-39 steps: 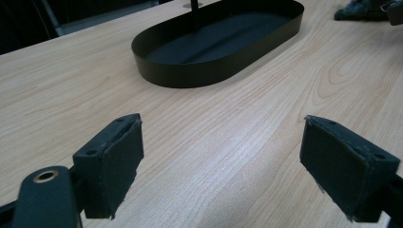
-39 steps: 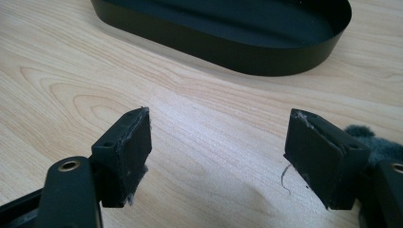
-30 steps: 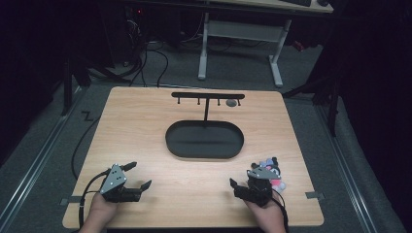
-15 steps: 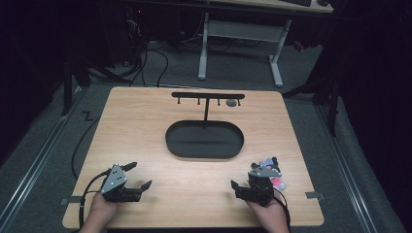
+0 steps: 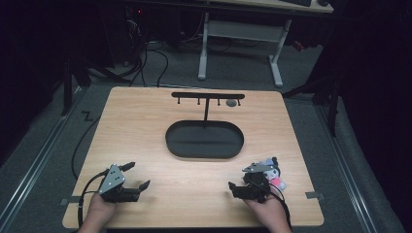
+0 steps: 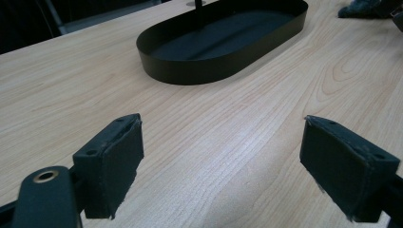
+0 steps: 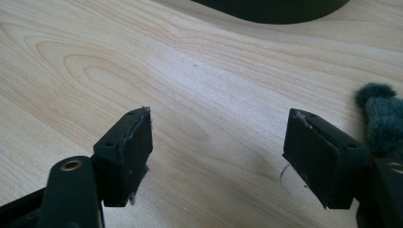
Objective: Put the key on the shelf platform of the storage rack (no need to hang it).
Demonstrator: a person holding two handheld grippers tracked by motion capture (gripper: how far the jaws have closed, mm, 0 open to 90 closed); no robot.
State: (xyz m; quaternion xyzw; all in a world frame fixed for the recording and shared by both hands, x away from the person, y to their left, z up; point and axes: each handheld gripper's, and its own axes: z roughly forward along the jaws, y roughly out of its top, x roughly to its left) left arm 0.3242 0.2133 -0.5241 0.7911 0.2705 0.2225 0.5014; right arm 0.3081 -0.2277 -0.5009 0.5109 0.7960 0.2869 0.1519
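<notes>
My left gripper (image 5: 138,175) rests near the table's front left corner, open, with bare wood between its pads (image 6: 221,161). At the front right my right gripper (image 5: 239,178) is open too, with only tabletop between its jaws (image 7: 218,152). A small plush toy (image 5: 273,175) in black, white and pink lies right beside the right gripper, on its far right side. A dark fuzzy part of the toy (image 7: 382,116) shows just outside the right jaw, not between the pads.
A black oval tray (image 5: 168,140) sits mid-table, its wall (image 6: 190,71) ahead of the left gripper and its edge (image 7: 271,12) ahead of the right. From it rises a black T-shaped hook stand (image 5: 208,95) with a small grey thing (image 5: 231,103) on it.
</notes>
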